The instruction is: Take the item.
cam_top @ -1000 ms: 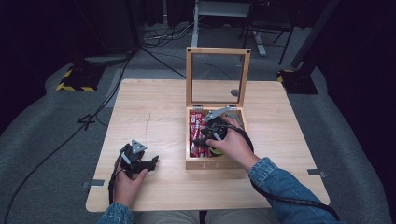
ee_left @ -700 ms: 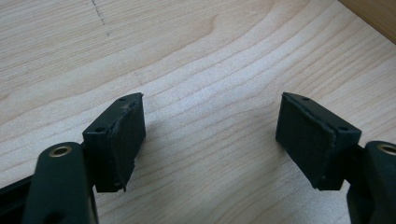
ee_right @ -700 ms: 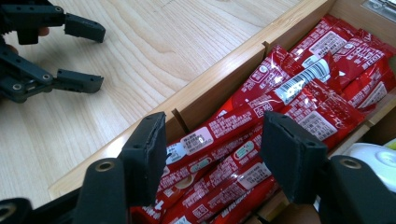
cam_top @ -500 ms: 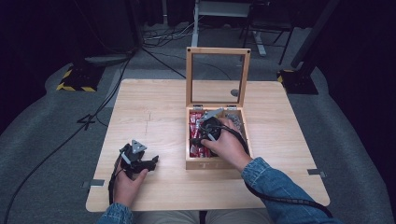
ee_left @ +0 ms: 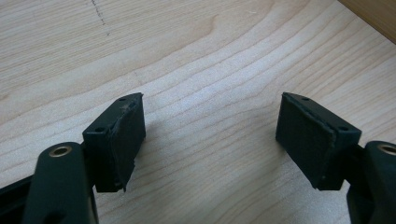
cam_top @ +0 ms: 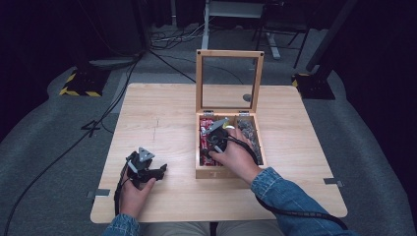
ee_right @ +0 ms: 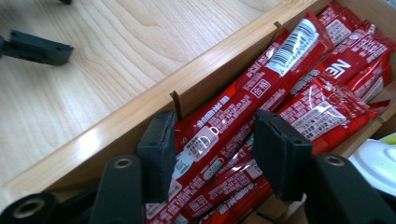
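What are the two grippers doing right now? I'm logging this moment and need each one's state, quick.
Left gripper: open, empty, over the bare table.
Right gripper: jaws just closing around red sachets in the wooden box, not yet gripping.

Recording studio or lab, black drapes (cam_top: 44,39), floor cables (cam_top: 167,44), hazard-taped stand base (cam_top: 78,84), grey carpet (cam_top: 44,147)

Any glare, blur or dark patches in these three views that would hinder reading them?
High view: table evenly lit, surroundings nearly black. Left gripper view: sharp wood grain, soft shadows under the pads. Right gripper view: glare spots on the red sachets, print still partly legible; near jaws slightly soft.
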